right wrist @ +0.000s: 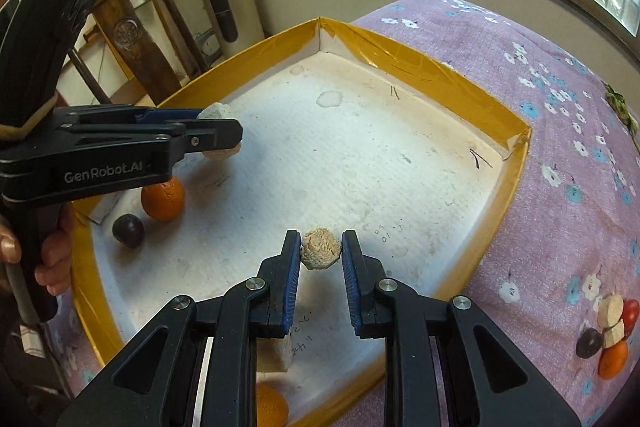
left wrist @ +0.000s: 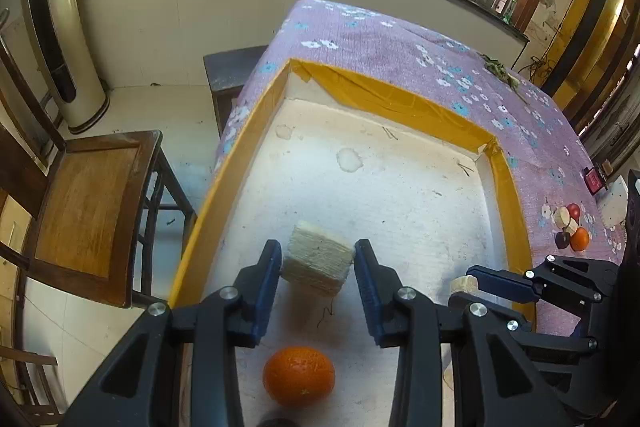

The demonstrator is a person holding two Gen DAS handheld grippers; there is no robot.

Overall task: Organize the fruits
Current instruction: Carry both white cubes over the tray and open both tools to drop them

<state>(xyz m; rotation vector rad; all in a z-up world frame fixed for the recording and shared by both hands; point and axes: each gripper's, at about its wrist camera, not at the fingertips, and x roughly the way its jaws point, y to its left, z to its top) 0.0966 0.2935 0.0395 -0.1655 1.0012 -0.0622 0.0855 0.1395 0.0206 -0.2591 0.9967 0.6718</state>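
My left gripper (left wrist: pixel 316 261) is shut on a pale cream block (left wrist: pixel 317 263) and holds it above the white floor of the yellow-rimmed tray (left wrist: pixel 224 187). An orange (left wrist: pixel 298 375) lies on the tray floor below it. My right gripper (right wrist: pixel 320 251) is shut on a small beige round piece (right wrist: pixel 321 248) over the tray (right wrist: pixel 516 183). The right wrist view also shows the left gripper (right wrist: pixel 218 133) with its block, an orange (right wrist: pixel 163 199) and a dark plum (right wrist: pixel 128 231) in the tray's left corner, and another cream block (right wrist: pixel 276 355) and orange (right wrist: pixel 270 405) below my fingers.
A small pile of fruits and cream pieces (right wrist: pixel 610 331) lies on the purple flowered cloth (right wrist: pixel 560 87) to the right of the tray; it also shows in the left wrist view (left wrist: pixel 570 227). A wooden chair (left wrist: pixel 92 211) stands left of the table. Some green stems (left wrist: pixel 500 71) lie at the far right.
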